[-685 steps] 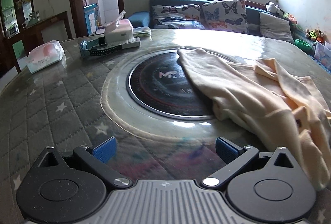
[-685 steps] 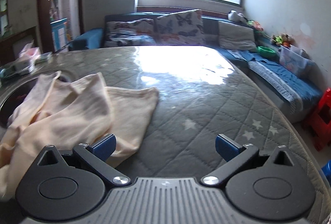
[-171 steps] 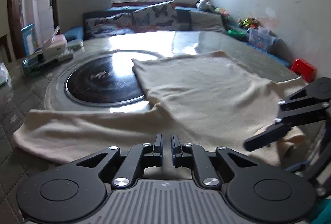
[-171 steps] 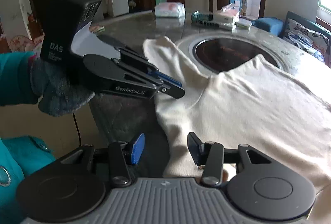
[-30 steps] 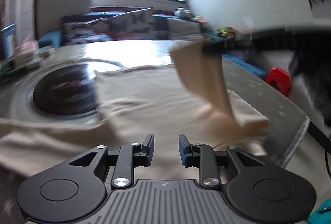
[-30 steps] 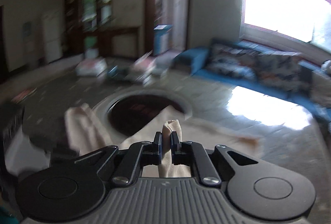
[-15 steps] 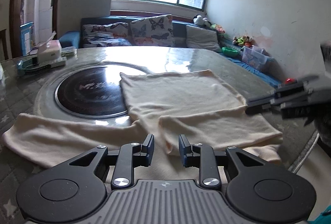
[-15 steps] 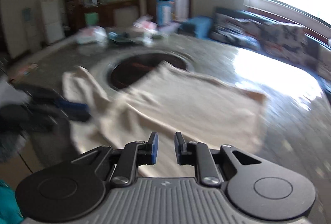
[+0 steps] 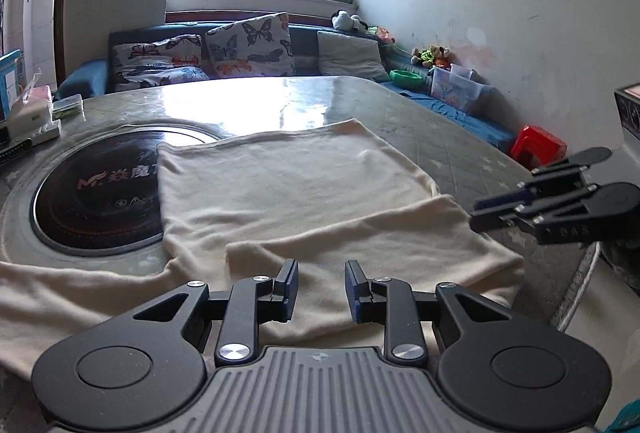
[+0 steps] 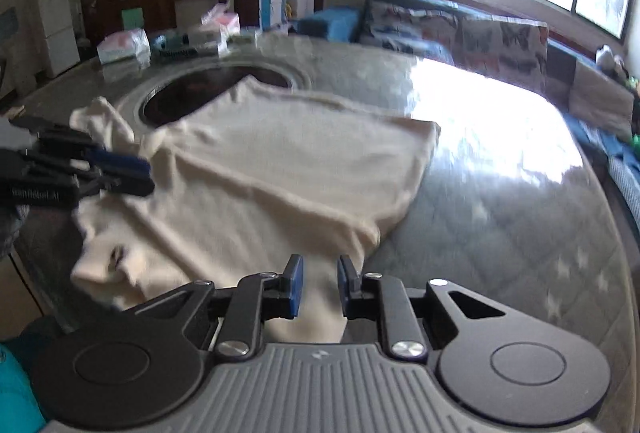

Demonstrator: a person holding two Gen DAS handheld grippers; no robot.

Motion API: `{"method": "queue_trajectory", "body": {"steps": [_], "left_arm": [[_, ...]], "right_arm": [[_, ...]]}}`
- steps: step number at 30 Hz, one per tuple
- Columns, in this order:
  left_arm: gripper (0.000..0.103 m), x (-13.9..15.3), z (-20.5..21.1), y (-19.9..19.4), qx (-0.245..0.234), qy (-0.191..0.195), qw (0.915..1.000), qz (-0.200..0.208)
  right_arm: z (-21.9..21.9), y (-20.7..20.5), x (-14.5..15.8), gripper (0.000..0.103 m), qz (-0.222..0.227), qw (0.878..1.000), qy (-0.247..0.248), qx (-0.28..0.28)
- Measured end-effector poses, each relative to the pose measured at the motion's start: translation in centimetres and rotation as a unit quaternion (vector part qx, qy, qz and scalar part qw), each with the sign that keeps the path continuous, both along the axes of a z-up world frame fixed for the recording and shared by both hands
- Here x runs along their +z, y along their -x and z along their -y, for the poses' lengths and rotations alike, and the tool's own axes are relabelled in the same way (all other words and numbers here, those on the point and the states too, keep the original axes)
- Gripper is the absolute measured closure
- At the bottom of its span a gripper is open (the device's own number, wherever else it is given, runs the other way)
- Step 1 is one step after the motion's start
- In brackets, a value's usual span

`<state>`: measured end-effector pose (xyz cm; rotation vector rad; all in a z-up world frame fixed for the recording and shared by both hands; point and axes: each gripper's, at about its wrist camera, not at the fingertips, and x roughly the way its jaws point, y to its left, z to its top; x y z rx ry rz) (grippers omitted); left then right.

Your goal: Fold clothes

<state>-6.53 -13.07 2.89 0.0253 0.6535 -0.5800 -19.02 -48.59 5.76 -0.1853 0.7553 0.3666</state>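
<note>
my left gripper [image 9: 320,289] and right gripper [image 10: 319,285] both hover with fingers slightly parted, holding nothing. the cream shirt [image 9: 288,189] lies flat on the table [image 9: 452,149], one sleeve [image 9: 360,245] folded across; i judge the other sleeve and body folds remain.

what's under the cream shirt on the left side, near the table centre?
The cream shirt overlaps the right edge of the dark round cooktop; its sleeve lies on the quilted table cover. How far the cooktop runs beneath is hidden.
</note>
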Motion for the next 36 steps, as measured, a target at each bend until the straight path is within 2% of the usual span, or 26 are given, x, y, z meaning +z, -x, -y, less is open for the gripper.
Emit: {"method": "queue_trajectory", "body": {"steps": [5, 7, 13, 18, 20, 26, 36], "left_arm": [[0.077, -0.6, 0.4, -1.8, 0.024, 0.0, 0.9997, -0.01], [0.077, -1.1, 0.4, -2.3, 0.043, -0.019, 0.9989, -0.009], [0.078, -1.0, -1.3, -1.6, 0.055, -0.029, 0.9981, 0.002], [0.078, -0.6, -3.7, -0.7, 0.082, -0.028, 0.9962, 0.005], [0.078, -0.4, -5.2, -0.6, 0.108, -0.026, 0.9938, 0.004], [0.078, 0.2, -9.8, -0.3, 0.19, -0.019, 0.9815, 0.003], [0.074, 0.1, -15.5, -0.4, 0.31, -0.017, 0.9505, -0.008]], "right_arm": [[-0.9, -2.6, -0.6, 0.086, 0.01, 1.0, -0.002, 0.009], [-0.9, -3.2, -1.2, 0.086, 0.002, 1.0, 0.002, 0.007], [-1.2, -3.4, -1.6, 0.087, -0.001, 1.0, 0.016, 0.012], [-3.3, -3.4, -1.1, 0.085, 0.012, 0.999, 0.026, 0.045], [-4.8, -3.5, -1.4, 0.085, 0.007, 0.997, 0.024, 0.069], [-10.1, -3.3, -2.3, 0.085, 0.0, 0.989, 0.023, 0.146], [-15.8, -2.3, -2.5, 0.085, 0.021, 0.977, 0.021, 0.213]]}}
